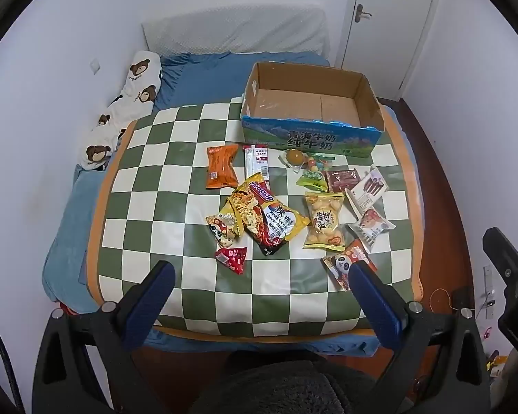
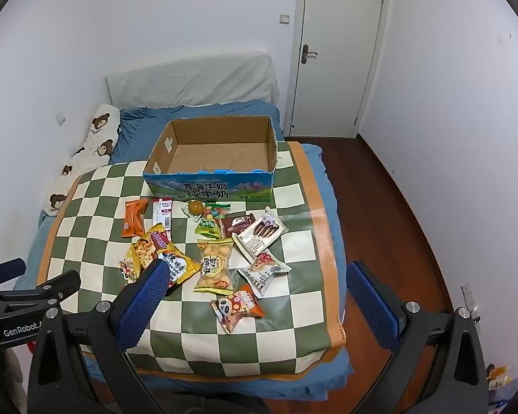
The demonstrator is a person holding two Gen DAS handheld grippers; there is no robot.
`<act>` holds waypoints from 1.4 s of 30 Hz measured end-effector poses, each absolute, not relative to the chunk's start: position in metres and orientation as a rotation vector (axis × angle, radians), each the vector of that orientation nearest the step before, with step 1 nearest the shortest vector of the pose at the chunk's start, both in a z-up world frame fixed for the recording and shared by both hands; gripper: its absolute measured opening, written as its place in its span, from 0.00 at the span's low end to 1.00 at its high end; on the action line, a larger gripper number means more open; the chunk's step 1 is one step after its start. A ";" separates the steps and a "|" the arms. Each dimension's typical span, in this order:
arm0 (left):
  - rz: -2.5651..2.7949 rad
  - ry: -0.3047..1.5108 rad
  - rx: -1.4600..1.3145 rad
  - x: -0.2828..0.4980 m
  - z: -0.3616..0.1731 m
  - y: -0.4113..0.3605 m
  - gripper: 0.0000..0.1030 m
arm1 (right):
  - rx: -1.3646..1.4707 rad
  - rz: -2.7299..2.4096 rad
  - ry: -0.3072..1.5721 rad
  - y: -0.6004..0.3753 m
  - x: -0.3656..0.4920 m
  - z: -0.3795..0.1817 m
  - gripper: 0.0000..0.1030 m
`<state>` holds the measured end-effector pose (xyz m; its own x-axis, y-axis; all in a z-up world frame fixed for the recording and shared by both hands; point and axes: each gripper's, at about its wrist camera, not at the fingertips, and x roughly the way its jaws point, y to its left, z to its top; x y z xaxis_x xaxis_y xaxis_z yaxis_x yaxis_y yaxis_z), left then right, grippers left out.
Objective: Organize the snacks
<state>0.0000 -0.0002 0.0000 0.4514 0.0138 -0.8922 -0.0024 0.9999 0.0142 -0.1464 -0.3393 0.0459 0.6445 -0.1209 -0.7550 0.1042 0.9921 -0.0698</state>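
Presently both tools hang wide open and hold nothing, poised over the near edge of a green-and-white checkered mat (image 1: 190, 186) spread across a bed with blue sheets (image 1: 203, 72). The left tool (image 1: 259, 276) spreads its blue-padded fingers (image 1: 155, 289) above the mat's bare squares, and the right tool (image 2: 255, 276) stands the same way. The landmark is a cardboard box (image 1: 310, 103), blue on its printed front, which sits at the far side of the mat with its top open. All the snacks lie loose on the mat on the near side of this box, none inside it. Just in front of the box rest a red-and-white stick packet (image 1: 257, 162) and a clear bag of coloured candies (image 1: 310, 162) with an orange ball at one end. Left of these, farther from the box's corner, lies an orange packet (image 1: 221, 167). Nearer the tools than the box, a yellow noodle packet (image 1: 266, 214) overlaps smaller wrappers, with a small red triangular packet (image 1: 233, 258) just beyond it. A yellow bag of round biscuits (image 2: 216, 264) lies in front of the box's middle, beside a white chocolate-stick box (image 2: 260, 236), a brown wrapper (image 2: 238, 224) and a green packet (image 2: 207, 229). Farthest from the box is a panda-printed packet (image 2: 238, 307). A bear-print pillow (image 1: 127, 103) lies left of the box, along the wall.
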 end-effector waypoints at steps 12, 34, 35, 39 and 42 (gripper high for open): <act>-0.010 1.091 -0.004 0.000 0.000 0.000 1.00 | -0.023 -0.122 0.856 -0.334 -0.150 0.048 1.00; -0.014 1.084 0.000 -0.001 0.009 -0.007 1.00 | -0.012 -0.112 0.856 -0.339 -0.155 0.049 1.00; -0.014 1.084 0.001 0.000 0.009 -0.007 1.00 | -0.009 -0.114 0.857 -0.339 -0.153 0.049 1.00; -0.011 1.080 -0.002 0.001 0.009 -0.007 1.00 | -0.009 -0.110 0.859 -0.338 -0.152 0.048 1.00; -0.008 1.074 -0.005 0.003 0.010 -0.006 1.00 | -0.015 -0.105 0.862 -0.334 -0.147 0.048 1.00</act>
